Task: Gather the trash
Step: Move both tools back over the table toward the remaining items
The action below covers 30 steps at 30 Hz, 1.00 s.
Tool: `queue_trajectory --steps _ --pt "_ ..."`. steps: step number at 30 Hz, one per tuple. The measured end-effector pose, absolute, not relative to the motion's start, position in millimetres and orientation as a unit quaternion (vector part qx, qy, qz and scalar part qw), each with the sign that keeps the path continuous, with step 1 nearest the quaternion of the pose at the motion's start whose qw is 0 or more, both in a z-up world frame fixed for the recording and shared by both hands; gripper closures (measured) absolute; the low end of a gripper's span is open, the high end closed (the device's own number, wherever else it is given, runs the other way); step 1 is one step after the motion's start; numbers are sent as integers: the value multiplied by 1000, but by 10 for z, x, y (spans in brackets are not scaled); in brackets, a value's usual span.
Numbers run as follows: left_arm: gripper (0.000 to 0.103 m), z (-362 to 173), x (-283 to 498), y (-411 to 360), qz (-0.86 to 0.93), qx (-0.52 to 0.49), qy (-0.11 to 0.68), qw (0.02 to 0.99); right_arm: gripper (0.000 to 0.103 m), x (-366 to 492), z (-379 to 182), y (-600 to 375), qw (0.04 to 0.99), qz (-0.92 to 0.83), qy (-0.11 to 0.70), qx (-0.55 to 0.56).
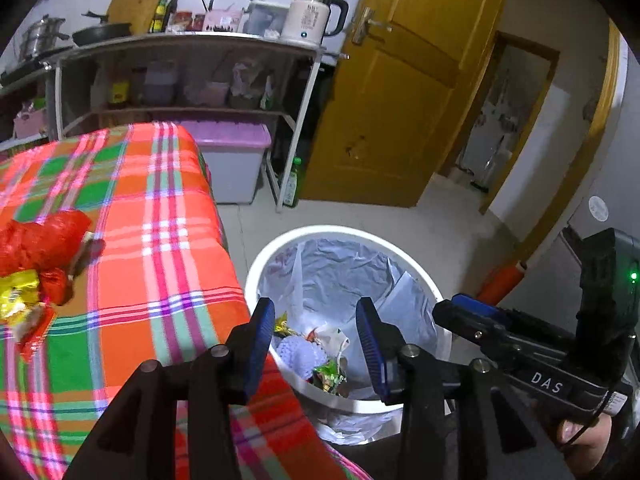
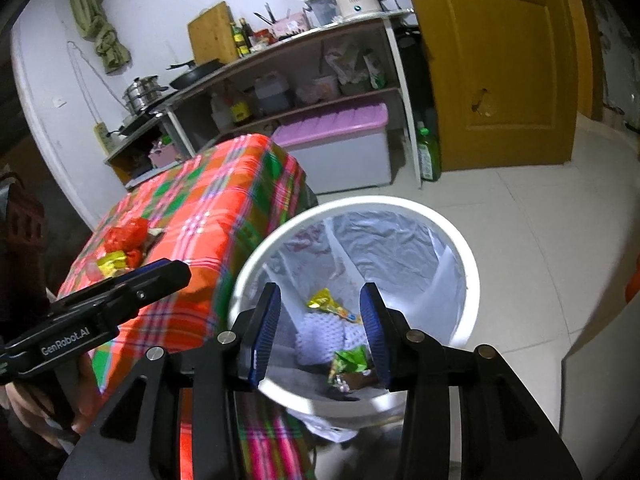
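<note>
**Both grippers held empty over the lined bin**

While the left gripper and the right gripper are held above the white trash bin, their blue-padded jaws are seen spread apart with nothing between them. Inside the bin, a crinkled translucent liner is draped over the rim, and discarded pieces are gathered at the bottom: a green foil wrapper, a gold wrapper and a white foam net. More trash is left on the plaid tablecloth, well apart from the bin: a crumpled red bag with gold wrappers touching it, near the table's left side. The table's rounded edge is met just beside the bin's rim. Bare tiled floor is left open to the right of the bin. Farther back, a lilac-lidded storage box and a green bottle are set beneath a shelf unit, beside a yellow door.
</note>
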State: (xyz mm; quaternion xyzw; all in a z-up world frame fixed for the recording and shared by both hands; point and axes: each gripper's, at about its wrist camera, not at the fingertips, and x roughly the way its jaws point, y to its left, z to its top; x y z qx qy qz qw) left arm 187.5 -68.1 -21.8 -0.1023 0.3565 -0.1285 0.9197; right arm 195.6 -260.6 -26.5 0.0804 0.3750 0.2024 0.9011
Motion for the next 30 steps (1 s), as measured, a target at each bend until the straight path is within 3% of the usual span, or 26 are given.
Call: queue_trajectory --steps 30 --pt "61 194 892 113 -17 -98 281 955 60 1391 157 -1782 910 268 316 6"
